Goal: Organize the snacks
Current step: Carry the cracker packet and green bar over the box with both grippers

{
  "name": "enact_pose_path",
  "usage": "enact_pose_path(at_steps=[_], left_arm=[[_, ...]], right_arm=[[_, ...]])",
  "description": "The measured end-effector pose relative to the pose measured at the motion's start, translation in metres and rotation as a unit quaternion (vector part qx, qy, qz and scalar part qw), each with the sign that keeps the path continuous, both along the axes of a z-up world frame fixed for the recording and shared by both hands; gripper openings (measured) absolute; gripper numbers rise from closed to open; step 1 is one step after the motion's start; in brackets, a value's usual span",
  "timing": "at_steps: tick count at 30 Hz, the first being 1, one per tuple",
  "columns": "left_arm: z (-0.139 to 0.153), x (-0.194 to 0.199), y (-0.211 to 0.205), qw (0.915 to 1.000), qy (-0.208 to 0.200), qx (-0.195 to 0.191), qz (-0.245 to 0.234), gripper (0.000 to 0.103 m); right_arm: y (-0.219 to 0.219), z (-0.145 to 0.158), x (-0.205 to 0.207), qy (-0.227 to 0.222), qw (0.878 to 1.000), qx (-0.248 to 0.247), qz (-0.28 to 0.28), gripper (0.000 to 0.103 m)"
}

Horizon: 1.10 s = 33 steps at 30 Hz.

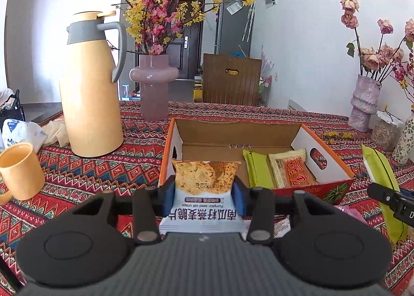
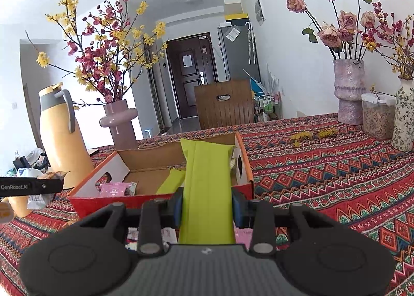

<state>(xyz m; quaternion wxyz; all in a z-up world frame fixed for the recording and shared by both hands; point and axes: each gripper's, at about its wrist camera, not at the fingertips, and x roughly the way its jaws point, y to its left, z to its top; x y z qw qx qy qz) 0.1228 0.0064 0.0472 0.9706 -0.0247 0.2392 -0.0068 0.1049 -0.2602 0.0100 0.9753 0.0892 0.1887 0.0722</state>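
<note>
With the left gripper (image 1: 204, 192) pinching the oat crisp packet (image 1: 204, 187) and the right gripper (image 2: 207, 208) pinching the green packet (image 2: 207, 187), carry each over the cardboard box (image 1: 233, 130) rim and release onto bare floor beside the snacks already inside.

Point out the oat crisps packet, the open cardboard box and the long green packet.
oat crisps packet (image 1: 204, 192): left wrist view, on its white middle between the pads.
cardboard box (image 1: 233, 128): left wrist view, on its far inner wall.
long green packet (image 2: 207, 192): right wrist view, on its middle.
</note>
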Motion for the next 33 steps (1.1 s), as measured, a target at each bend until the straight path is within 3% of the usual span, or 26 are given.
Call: enact_pose_path(at_steps=[15,33], left_arm=[[0.022,0.042,-0.004,0.9997,-0.013,0.011,0.019,0.045],[0.002,0.098,0.001,0.9989,0.026,0.006,0.039,0.045]], right_arm=[[0.021,0.031,0.065,-0.023,0.999,0.007,0.022,0.036],[0.031,0.026,0.133,0.006,1.000,0.009,0.025,0.036]])
